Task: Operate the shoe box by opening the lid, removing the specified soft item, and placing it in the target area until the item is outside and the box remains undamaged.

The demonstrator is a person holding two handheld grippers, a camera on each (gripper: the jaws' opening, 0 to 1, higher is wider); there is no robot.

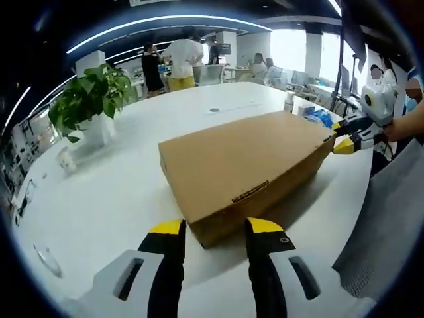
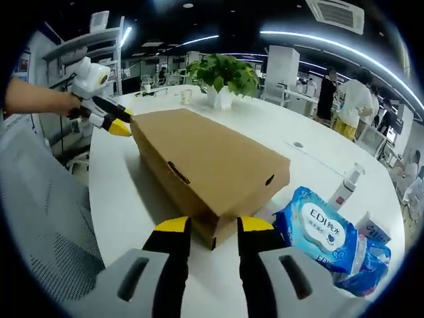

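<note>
- Progress: the shoe box [image 1: 246, 162] lies flat on the white surface [image 1: 99, 199] with its lid down, so by my reading nothing of the task is done yet; opening the lid, taking out the soft item and setting it in the target area all remain. The item itself is hidden inside, and I cannot tell which spot is the target area.
- Left gripper view, left to right: a potted plant [image 1: 93, 99] sits at upper left, the box fills the middle, and the right hand-held gripper [image 1: 344, 138] comes in at the right edge, its yellow tips at the box's far corner, touching or just short of it.
- The left hand-held gripper [image 1: 215, 228] rises from the bottom of this view, jaws parted and empty, straddling the near corner of the box.
- Right gripper view, left to right: a bare forearm [image 2: 33, 99] at upper left carries the left hand-held gripper to the box's far corner; the box runs diagonally through the centre; a blue wipes pack [image 2: 324, 235] and a white bottle [image 2: 346, 185] lie at lower right.
- The right hand-held gripper rises at the bottom here, jaws released, the box's near corner between them with a gap either side.
</note>
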